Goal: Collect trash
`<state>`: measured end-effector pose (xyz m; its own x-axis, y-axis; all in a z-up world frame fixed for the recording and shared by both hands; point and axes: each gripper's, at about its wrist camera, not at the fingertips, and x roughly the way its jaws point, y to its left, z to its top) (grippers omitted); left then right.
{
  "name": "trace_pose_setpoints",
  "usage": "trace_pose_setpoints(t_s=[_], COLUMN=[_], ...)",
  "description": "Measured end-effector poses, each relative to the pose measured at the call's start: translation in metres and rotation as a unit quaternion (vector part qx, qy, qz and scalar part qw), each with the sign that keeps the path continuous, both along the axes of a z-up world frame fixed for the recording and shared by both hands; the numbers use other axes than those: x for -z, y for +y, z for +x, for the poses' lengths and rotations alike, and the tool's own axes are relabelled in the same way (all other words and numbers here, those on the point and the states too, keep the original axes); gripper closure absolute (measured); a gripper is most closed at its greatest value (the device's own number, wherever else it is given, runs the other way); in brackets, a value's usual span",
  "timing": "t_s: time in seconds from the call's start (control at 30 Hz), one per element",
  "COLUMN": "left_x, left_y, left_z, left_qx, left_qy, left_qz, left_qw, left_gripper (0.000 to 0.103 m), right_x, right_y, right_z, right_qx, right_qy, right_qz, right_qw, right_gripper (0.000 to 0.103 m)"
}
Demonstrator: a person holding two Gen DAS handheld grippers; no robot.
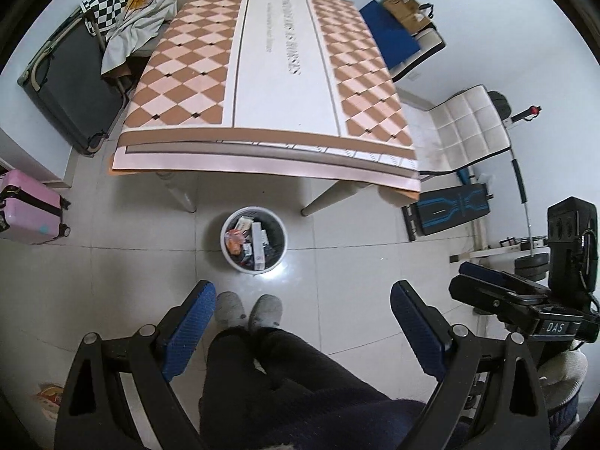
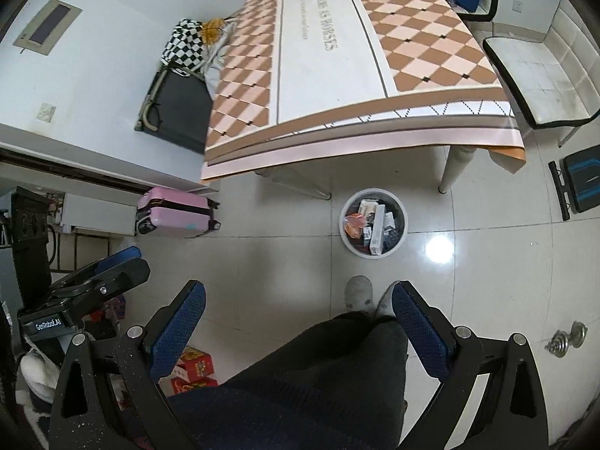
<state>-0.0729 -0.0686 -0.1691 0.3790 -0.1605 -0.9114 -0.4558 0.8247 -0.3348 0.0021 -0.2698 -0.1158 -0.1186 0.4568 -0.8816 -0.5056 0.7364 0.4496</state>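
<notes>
A white round trash bin (image 1: 279, 242) stands on the tiled floor in front of the table; it also shows in the right wrist view (image 2: 403, 234). It holds several pieces of trash: small boxes and an orange wrapper (image 1: 234, 242). My left gripper (image 1: 303, 322) is open and empty, held above the person's legs, short of the bin. My right gripper (image 2: 300, 322) is open and empty, at a similar height. The right gripper's body shows at the right of the left wrist view (image 1: 525, 300); the left gripper's body shows at the left of the right wrist view (image 2: 86, 288).
A table (image 1: 273, 86) with a checkered cloth stands beyond the bin. A pink suitcase (image 2: 176, 215) stands at the left, white chairs (image 1: 465, 127) at the right. Red boxes (image 2: 195, 369) lie on the floor by my right gripper. The person's slippered feet (image 1: 247, 309) are near the bin.
</notes>
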Motion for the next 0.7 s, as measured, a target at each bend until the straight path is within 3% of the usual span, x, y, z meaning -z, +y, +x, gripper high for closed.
trace_pose_setpoints(t_s=[0.37, 0.43, 0.7], left_x=[-0.022, -0.023, -0.029], left_y=[-0.009, -0.009, -0.011], left_z=[-0.003, -0.004, -0.008], left_qx=[0.008, 0.012, 0.017], left_qy=[-0.029, -0.035, -0.044], left_qz=[-0.008, -0.011, -0.009], left_qw=[0.9995, 0.9993, 0.9989], left_gripper=[0.007, 0.000, 0.000], right_x=[-0.023, -0.025, -0.028], right_y=[-0.007, -0.007, -0.007], right_z=[-0.005, -0.005, -0.005], right_qx=[-0.010, -0.010, -0.013], right_qy=[0.003, 0.003, 0.006], right_qz=[0.012, 0.014, 0.020], right_qw=[1.000, 1.000, 1.000], right_gripper=[0.000, 0.000, 0.000])
